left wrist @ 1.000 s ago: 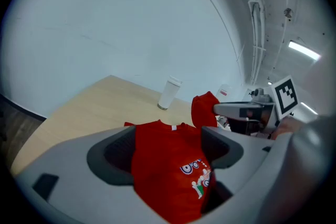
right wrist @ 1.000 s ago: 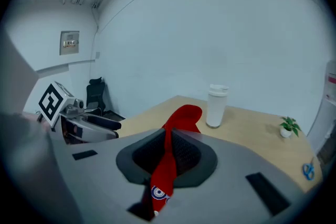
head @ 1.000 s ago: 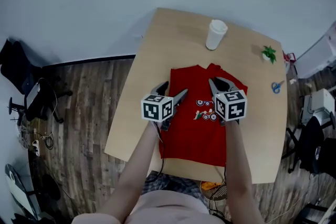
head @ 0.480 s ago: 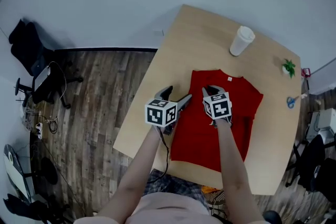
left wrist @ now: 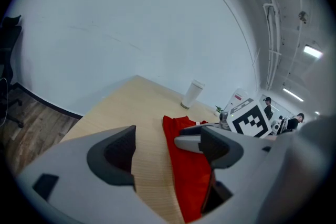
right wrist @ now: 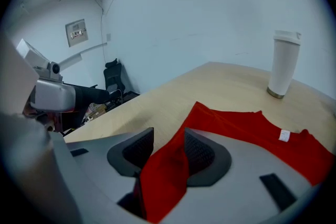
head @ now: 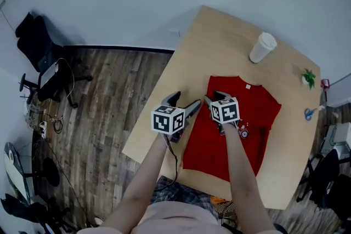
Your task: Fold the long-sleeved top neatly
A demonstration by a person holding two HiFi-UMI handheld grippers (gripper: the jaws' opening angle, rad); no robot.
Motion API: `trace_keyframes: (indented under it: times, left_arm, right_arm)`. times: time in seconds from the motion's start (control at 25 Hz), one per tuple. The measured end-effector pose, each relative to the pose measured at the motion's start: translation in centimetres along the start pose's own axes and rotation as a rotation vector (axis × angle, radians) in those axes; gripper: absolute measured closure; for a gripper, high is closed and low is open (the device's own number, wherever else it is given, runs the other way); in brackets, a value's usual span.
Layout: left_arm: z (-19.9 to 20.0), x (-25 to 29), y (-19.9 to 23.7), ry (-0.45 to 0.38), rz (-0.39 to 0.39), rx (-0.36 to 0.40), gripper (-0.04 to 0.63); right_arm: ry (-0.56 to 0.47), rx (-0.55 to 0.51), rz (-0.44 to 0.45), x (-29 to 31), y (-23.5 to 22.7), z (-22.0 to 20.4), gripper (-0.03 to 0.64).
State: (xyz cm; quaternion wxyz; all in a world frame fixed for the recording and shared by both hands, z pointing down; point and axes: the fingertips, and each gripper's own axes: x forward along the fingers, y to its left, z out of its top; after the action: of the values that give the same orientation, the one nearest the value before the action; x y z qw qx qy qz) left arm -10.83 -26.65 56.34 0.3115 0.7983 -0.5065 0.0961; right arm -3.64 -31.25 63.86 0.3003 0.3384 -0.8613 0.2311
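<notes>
- The table (head: 214,41) carries the top (head: 258,118), which lies flat with its neck away from the person.
- The top's left side looks folded in. The right side and the crosswise fold seem left to do.
- The right gripper (right wrist: 168,136) has opening jaws, with red cloth between them.
- The left gripper (left wrist: 157,136) is spread wide and empty, over bare wood beside that edge.

Office or lab workspace, black office chair (right wrist: 112,76), wood-plank floor (head: 104,101), exposed ceiling pipes (left wrist: 270,13), strip light (left wrist: 313,51)
</notes>
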Motion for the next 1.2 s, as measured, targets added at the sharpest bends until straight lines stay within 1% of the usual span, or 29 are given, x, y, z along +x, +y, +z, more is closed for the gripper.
trace_keyframes:
  times: [0.12,0.28,0.48,0.64,0.8,0.92,1.04,1.12,1.2]
  left_arm:
    - [0.0,-0.6,0.6,-0.005,0.011,-0.002,0.227]
    - [0.1,-0.6,0.4,-0.005,0.004,0.006,0.227]
    - [1.1,0.7,-1.1,0.012,-0.031,0.049,0.227]
    - [2.0,2.8,-3.2,0.051,-0.077,0.105,0.227]
    - [2.8,5.4,-5.7,0.099,-0.140,0.192,0.227]
    - [3.7,7.6,-7.3,0.132,-0.173,0.274,0.227]
    - [4.7,9.9,-8.5,0.170,-0.218,0.347,0.227]
    - [5.3,11.5,-9.1,0.208,-0.247,0.427,0.227]
    - [5.6,13.2,-9.6,0.260,-0.277,0.510,0.227]
  right_arm:
    - [-0.017,0.011,0.005,0.1,0.6,0.3,0.399]
    - [-0.096,0.046,-0.027,-2.2,-0.5,1.5,0.379]
    - [-0.181,0.078,-0.106,-7.0,-3.1,2.5,0.370]
    - [-0.213,0.091,-0.184,-11.5,-6.5,2.1,0.368]
    - [-0.212,0.091,-0.262,-16.1,-10.3,0.8,0.367]
    - [-0.192,0.054,-0.322,-19.7,-13.7,0.0,0.364]
    - [-0.155,-0.031,-0.348,-22.8,-16.7,0.1,0.364]
    - [-0.104,-0.104,-0.333,-23.9,-18.4,0.4,0.364]
    - [-0.031,-0.186,-0.308,-24.1,-19.9,0.5,0.367]
